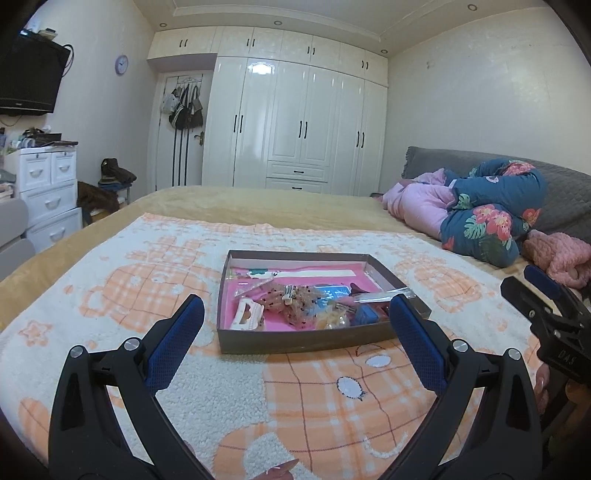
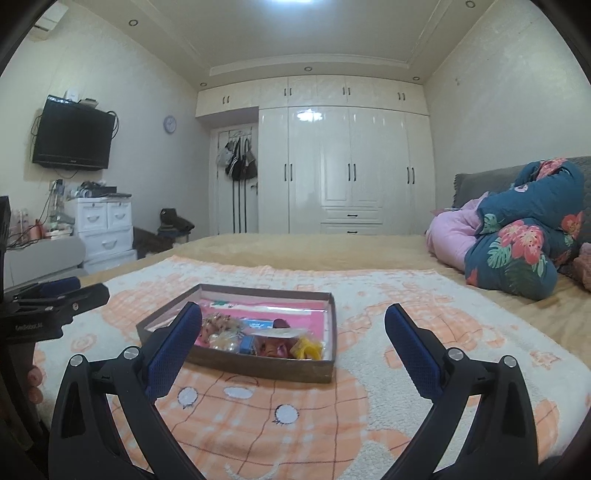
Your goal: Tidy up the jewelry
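Jewelry packets [image 1: 306,302], too jumbled to count, fill one shallow box [image 1: 295,341] on the blanket [image 1: 110,266] at twelve o'clock. Left gripper [image 1: 295,321] and right gripper [image 2: 293,332] hover level, both spread, empty.

Brown box [image 1: 295,341] pink inside, orange-checked white blanket [image 1: 332,406]

Dim ceiling light [image 2: 304,2], wardrobe [image 1: 295,122] glare, fisheye-bent edges.

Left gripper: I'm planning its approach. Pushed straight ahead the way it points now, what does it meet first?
Probably the near wall of the shallow box, which lies between the open left gripper fingers; depth is uncertain.
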